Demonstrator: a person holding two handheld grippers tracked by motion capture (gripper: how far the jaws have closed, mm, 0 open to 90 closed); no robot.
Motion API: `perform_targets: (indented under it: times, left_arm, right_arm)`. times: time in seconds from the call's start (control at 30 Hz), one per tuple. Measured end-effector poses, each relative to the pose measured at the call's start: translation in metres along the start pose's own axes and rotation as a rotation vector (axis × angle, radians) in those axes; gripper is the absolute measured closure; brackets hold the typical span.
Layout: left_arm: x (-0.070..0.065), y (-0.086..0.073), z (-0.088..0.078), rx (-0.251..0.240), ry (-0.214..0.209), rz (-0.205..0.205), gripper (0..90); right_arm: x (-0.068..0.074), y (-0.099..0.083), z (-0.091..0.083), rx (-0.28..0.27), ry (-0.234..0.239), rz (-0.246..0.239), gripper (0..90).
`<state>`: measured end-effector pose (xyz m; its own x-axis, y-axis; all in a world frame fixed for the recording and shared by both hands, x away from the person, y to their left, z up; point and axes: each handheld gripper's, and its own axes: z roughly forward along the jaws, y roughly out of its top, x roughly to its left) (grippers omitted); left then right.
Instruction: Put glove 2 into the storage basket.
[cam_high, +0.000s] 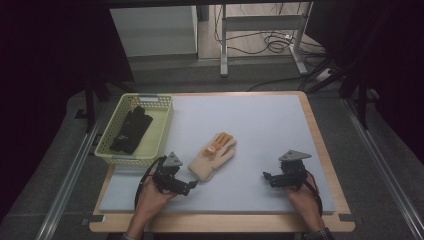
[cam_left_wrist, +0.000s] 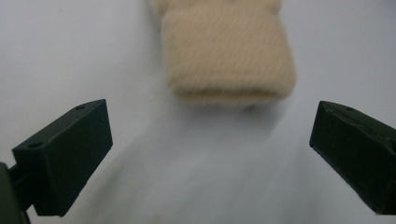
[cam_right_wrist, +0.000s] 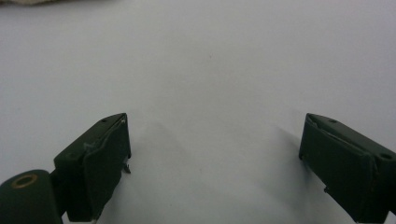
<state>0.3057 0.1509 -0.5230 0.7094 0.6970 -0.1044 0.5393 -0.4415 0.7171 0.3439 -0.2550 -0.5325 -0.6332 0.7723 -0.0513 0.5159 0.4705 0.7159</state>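
Note:
A beige knitted glove (cam_high: 212, 156) with orange fingertips lies flat on the pale blue mat (cam_high: 260, 130), its cuff toward the person. My left gripper (cam_high: 192, 184) sits just short of that cuff, open, jaws spread wide. In the left gripper view the cuff (cam_left_wrist: 229, 60) lies ahead of the gap between the jaws, apart from them. My right gripper (cam_high: 266, 176) rests open over bare mat at the right, nothing between its jaws (cam_right_wrist: 215, 154). A black glove (cam_high: 131, 129) lies inside the yellow-green basket (cam_high: 165, 131).
The basket stands at the mat's left rear corner. The mat lies on a wooden table (cam_high: 330, 165) whose edge shows all round. Metal rails (cam_high: 70, 175) run along both sides on the floor, and table legs and cables (cam_high: 272, 42) stand beyond.

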Motion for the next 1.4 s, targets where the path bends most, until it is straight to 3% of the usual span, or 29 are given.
perform_targets:
  times: [0.2,0.4,0.63,0.93,1.07,1.4]
  left_arm:
    - [-0.005,0.027,0.012,0.035,0.017,0.026,0.0]
    - [-0.007,0.049,0.036,0.071,0.03,0.036,0.0]
    - [-0.009,0.064,0.066,0.12,0.04,0.044,0.0]
    - [-0.009,0.074,0.089,0.166,0.075,0.043,0.2]
    - [-0.008,0.074,0.091,0.164,0.068,0.032,6.4]
    - [-0.011,0.078,0.083,0.195,0.032,0.065,41.2]
  right_arm:
    - [0.0,0.0,0.0,0.0,-0.001,-0.002,8.6]
    - [0.0,0.0,0.0,-0.001,-0.001,-0.002,8.6]
    - [0.0,0.0,0.0,-0.001,-0.001,-0.002,8.6]
    - [0.0,0.0,0.0,-0.001,-0.002,-0.003,8.7]
    - [0.0,0.0,0.0,-0.001,-0.002,-0.003,8.7]
    - [0.0,0.0,0.0,-0.001,-0.003,-0.003,8.7]
